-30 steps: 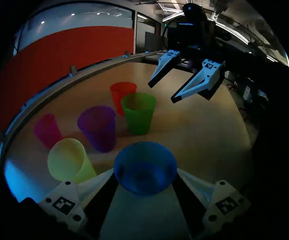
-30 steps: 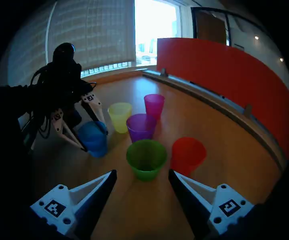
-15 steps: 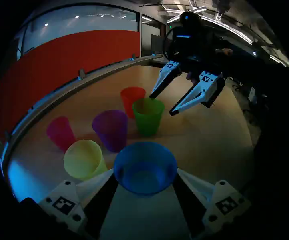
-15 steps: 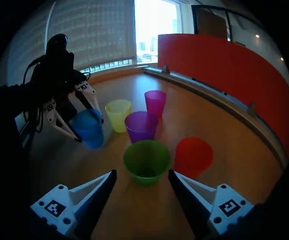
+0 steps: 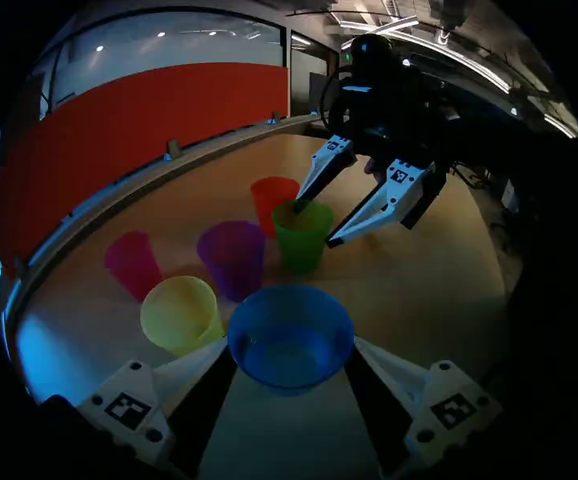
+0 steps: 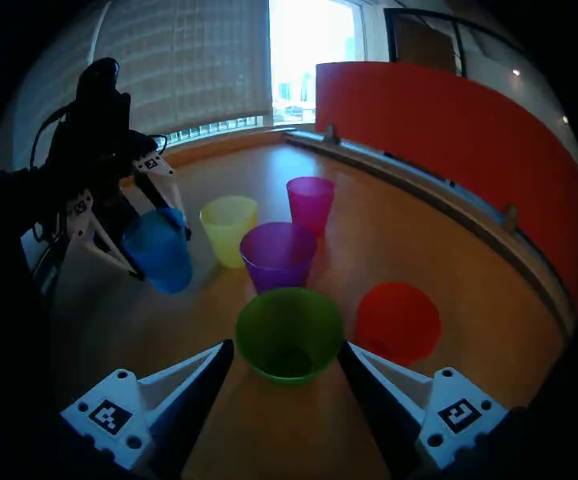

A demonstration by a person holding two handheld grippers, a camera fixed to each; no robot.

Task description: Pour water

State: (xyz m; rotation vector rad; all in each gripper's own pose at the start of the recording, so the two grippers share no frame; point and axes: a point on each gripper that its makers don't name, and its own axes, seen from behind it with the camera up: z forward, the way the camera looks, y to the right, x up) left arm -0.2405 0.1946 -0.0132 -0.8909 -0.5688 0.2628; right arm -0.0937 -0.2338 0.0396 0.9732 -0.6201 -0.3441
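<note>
Blue cup (image 5: 291, 332) clamped in left claw (image 5: 291, 346); right claw (image 6: 284, 346) spread wide at green cup (image 6: 289, 328).

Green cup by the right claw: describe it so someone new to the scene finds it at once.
On the long wooden table beside the red partition wall stands a cluster of coloured translucent plastic cups. The green translucent plastic cup sits just ahead of the open right claw, flanked by its fingertips, with the red plastic cup beside it and the purple plastic cup behind. It is the only green one.
</note>
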